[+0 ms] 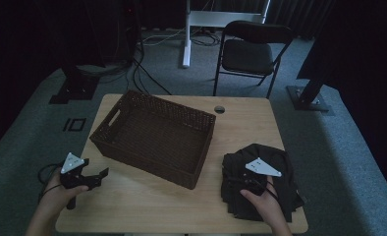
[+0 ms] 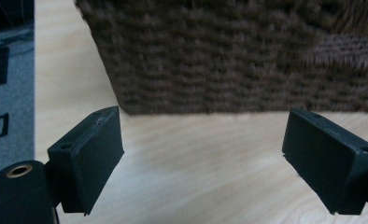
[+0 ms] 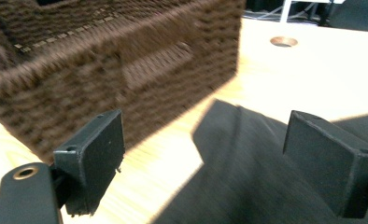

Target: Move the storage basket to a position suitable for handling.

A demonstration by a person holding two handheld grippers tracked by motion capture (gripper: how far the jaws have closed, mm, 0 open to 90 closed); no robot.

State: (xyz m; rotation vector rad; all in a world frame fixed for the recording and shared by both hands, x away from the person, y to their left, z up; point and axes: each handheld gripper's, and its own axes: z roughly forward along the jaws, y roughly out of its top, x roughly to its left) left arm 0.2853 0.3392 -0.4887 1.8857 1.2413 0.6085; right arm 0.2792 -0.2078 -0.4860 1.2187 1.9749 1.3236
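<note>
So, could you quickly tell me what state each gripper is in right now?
Left gripper: open, holding nothing, facing the basket.
Right gripper: open, empty, above the dark cloth.

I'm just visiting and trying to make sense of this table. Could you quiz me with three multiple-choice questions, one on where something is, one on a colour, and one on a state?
1. Where does the dark folded cloth lie?
A. Inside the basket
B. On the table, right of the basket
C. On the chair

2. What colour is the woven basket?
A. Dark brown
B. White
C. Bright blue

3. How do the jaws of the left hand-held gripper stand?
A. Shut on the cloth
B. Shut on the basket's rim
C. Open, with nothing between them

Answers:
1. B, the high view shows it on the wooden table beside the basket.
2. A, the weave looks dark brown in every view.
3. C, the left gripper view shows bare tabletop between the spread jaws.
</note>
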